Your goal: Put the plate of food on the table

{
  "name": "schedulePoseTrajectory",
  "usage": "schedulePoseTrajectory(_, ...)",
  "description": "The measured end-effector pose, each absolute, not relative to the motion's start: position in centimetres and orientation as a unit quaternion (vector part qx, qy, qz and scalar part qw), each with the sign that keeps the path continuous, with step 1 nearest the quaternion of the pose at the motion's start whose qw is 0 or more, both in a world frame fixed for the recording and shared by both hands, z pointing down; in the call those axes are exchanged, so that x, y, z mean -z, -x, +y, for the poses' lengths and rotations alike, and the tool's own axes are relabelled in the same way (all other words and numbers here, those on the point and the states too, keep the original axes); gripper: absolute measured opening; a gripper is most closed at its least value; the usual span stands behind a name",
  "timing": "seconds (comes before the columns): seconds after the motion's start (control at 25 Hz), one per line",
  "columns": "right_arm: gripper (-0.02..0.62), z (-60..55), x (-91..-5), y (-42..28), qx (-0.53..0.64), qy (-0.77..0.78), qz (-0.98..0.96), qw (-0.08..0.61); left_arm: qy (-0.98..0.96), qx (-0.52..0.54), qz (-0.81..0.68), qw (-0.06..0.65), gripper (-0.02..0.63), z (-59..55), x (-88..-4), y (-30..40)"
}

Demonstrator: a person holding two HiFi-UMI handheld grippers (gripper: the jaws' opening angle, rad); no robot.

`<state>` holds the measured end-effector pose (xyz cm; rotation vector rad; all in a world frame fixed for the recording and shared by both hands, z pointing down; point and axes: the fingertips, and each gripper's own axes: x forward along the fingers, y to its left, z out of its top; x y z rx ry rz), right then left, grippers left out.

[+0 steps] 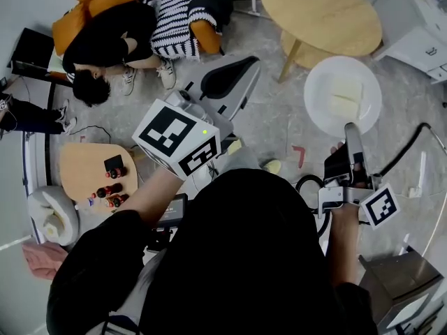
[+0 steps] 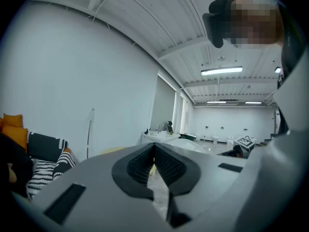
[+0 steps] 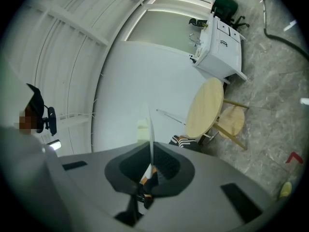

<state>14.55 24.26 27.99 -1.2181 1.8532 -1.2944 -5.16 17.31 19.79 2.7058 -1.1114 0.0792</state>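
White round plate (image 1: 323,114) of pale food (image 1: 347,98), held just right of the round wooden table (image 1: 321,12).
Rim pinched by the right gripper (image 1: 353,135); left gripper (image 2: 154,166) pressed together, empty. Gripped one-sided, the plate could be tipped and food spilled.
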Motion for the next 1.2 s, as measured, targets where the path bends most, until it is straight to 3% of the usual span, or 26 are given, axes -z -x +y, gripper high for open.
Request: schedulePoseTrajectory(1.2,0.017,24.4,-26.9,-15.3,0.464,0.455,0.706,0.282,-0.924,-0.019,-0.372,0.088,0.008,18.4,-18.3,3.8)
